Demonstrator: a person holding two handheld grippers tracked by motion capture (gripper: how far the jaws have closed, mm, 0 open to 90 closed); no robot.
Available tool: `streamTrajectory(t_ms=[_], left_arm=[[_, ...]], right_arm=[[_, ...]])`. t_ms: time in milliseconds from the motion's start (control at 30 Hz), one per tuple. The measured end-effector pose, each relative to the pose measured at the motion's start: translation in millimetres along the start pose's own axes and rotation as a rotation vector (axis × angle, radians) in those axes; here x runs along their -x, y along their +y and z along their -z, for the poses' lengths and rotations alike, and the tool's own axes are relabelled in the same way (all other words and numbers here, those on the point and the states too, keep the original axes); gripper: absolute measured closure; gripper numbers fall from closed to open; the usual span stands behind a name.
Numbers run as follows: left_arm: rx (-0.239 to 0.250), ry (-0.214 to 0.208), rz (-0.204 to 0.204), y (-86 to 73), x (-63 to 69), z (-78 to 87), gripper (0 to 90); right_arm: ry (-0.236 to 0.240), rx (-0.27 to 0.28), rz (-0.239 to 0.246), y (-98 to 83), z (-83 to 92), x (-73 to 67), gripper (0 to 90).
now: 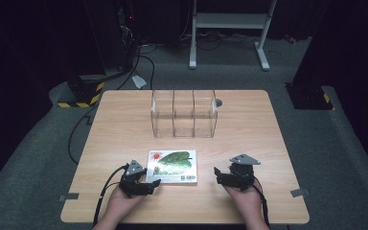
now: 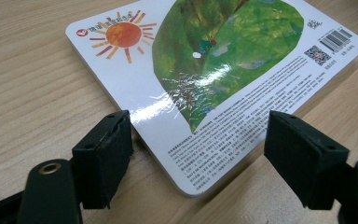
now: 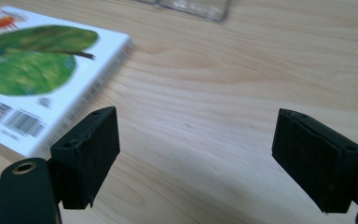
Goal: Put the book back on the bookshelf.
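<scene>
Near the front edge of the tabletop [image 1: 124, 129], in the high view: a picture book [image 1: 172, 166] lying flat, cover with a green leaf and a sun, about midway between the side edges; left gripper [image 1: 148, 184] at the book's front left corner, right gripper [image 1: 219, 176] apart from the book's right side, over bare wood; toward the far edge, a clear plastic divider box [image 1: 184, 114] with three compartments, upright. In the left gripper view: book [image 2: 205, 70] flat on the wood, one rounded corner lying between the two black jaws, jaws set wide and not pressing on it. In the right gripper view: jaws spread wide over bare tabletop [image 3: 223, 93], nothing between them; book [image 3: 32, 65] off beside the left jaw, barcode edge nearest; bottom of the clear box [image 3: 191, 8] at the top edge.
</scene>
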State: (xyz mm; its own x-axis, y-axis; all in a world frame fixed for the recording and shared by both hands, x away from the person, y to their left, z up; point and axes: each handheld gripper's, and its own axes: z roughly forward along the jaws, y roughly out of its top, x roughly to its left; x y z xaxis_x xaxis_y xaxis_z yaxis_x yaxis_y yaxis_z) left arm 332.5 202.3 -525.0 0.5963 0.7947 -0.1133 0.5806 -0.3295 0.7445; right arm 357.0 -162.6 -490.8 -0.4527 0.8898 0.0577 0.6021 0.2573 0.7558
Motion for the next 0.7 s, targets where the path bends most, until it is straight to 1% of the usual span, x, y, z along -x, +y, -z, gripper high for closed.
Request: streamTrajectory(t_ms=[67,100,167,233,267,300,367,400,467,500,533,567,600,700], left_arm=[[-0.001,0.003,-0.003,0.1,0.2,-0.2,22.9],[-0.001,0.001,-0.005,0.0,0.2,-0.2,22.5],[0.002,-0.012,0.004,-0.7,0.2,0.2,19.8],[0.004,-0.017,0.014,-1.2,0.2,0.9,20.2],[0.004,-0.015,0.014,-1.0,-0.6,1.3,20.8],[0.006,-0.018,0.026,-1.1,-0.7,1.4,21.9],[0.013,-0.02,0.047,-1.0,-3.1,2.3,25.2],[0.017,-0.032,0.077,-1.0,-4.2,2.7,25.8],[0.023,-0.035,0.099,-1.1,-5.7,3.1,27.7],[0.031,-0.03,0.105,-1.3,-6.6,3.3,29.0],[0.032,-0.026,0.108,-1.3,-7.0,3.8,30.7],[0.033,-0.024,0.115,-1.5,-7.1,4.1,32.4],[0.033,-0.018,0.119,-1.6,-7.1,4.4,34.6],[0.036,-0.005,0.128,-2.0,-6.6,4.8,37.9]], right_arm=[[0.0,0.008,0.007,4.8,-3.5,-9.3,15.3],[0.007,0.02,0.012,6.4,-5.9,-15.4,17.7],[0.02,0.041,0.011,5.1,-9.3,-24.9,21.7],[0.048,0.053,0.01,0.7,-13.1,-33.0,26.2],[0.071,0.047,0.013,-0.4,-14.8,-35.7,28.4],[0.083,0.047,0.028,-0.9,-16.4,-37.2,29.1],[0.094,0.044,0.036,-2.7,-18.3,-42.1,30.6],[0.108,0.047,0.039,-3.7,-19.6,-43.1,31.3],[0.122,0.046,0.044,-5.5,-21.7,-45.9,32.3],[0.122,0.041,0.041,-6.3,-22.3,-47.8,32.8],[0.128,0.039,0.051,-6.9,-23.9,-49.6,34.1],[0.131,0.034,0.05,-7.4,-24.2,-51.4,35.2],[0.134,0.041,0.055,-7.7,-24.6,-52.9,35.9],[0.148,0.035,0.049,-8.2,-25.4,-55.9,37.3]])
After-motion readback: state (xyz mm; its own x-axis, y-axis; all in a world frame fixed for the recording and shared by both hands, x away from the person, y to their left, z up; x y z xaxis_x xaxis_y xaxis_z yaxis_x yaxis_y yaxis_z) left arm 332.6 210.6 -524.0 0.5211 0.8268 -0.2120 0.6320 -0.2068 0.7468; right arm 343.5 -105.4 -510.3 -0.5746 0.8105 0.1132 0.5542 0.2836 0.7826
